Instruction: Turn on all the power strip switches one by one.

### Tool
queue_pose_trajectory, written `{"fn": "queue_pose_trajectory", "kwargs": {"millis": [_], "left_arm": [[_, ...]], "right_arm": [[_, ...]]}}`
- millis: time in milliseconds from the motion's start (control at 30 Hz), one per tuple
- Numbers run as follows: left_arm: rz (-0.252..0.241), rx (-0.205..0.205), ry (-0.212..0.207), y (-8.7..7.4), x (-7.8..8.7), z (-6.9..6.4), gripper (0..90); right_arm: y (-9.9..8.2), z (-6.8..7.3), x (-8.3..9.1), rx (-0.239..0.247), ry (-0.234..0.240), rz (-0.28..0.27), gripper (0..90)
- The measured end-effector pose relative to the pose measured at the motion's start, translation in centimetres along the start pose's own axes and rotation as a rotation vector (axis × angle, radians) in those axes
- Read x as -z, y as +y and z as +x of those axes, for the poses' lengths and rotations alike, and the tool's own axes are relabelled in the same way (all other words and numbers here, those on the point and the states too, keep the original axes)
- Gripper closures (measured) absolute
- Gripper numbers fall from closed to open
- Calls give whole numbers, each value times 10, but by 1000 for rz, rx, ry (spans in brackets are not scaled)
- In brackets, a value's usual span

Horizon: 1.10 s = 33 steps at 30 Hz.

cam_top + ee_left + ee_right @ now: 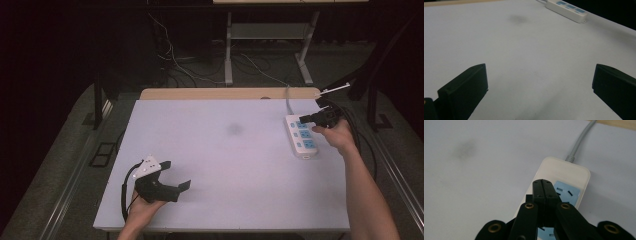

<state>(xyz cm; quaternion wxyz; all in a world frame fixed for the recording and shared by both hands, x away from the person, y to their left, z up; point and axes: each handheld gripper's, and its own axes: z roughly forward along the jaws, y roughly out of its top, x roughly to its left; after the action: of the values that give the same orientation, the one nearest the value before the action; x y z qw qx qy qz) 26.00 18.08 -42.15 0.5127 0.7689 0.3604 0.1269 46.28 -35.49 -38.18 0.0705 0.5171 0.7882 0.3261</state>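
A white power strip (pixel 301 136) with blue sockets lies at the table's right side, and its grey cord (pixel 288 100) runs off toward the back edge. My right gripper (pixel 302 119) hovers over the strip's far end with its jaws pressed together and nothing between them. In the right gripper view the shut gripper (pixel 545 182) covers part of a blue socket on the strip (pixel 564 173), whose cord (pixel 579 145) leaves at the top. My left gripper (pixel 176 174) rests near the front left of the table, open and empty. In the left gripper view that gripper (pixel 539 72) faces bare table, with the strip (pixel 566 10) far off.
The pale table top (pixel 225 165) carries a faint dark smudge (pixel 234 129) near its middle. A wooden board (pixel 230 93) runs along the back edge. Behind it stand a white desk frame (pixel 228 55) and loose cables (pixel 172 55) on the floor.
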Motion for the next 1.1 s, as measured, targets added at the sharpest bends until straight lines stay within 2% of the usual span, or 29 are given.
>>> {"fn": "queue_pose_trajectory", "kwargs": {"millis": [267,600,867,1100], "left_arm": [[3,0,-2,0,0,0,0],[0,-4,-4,0,0,0,0],[-1,-4,-3,0,0,0,0],[1,-8,-4,0,0,0,0]], "right_arm": [[6,0,-5,-7,-3,-6,900],[4,1,-23,-26,-8,2,900],[3,-1,-30,-47,-21,-1,900],[1,0,-37,-42,-22,8,900]]}}
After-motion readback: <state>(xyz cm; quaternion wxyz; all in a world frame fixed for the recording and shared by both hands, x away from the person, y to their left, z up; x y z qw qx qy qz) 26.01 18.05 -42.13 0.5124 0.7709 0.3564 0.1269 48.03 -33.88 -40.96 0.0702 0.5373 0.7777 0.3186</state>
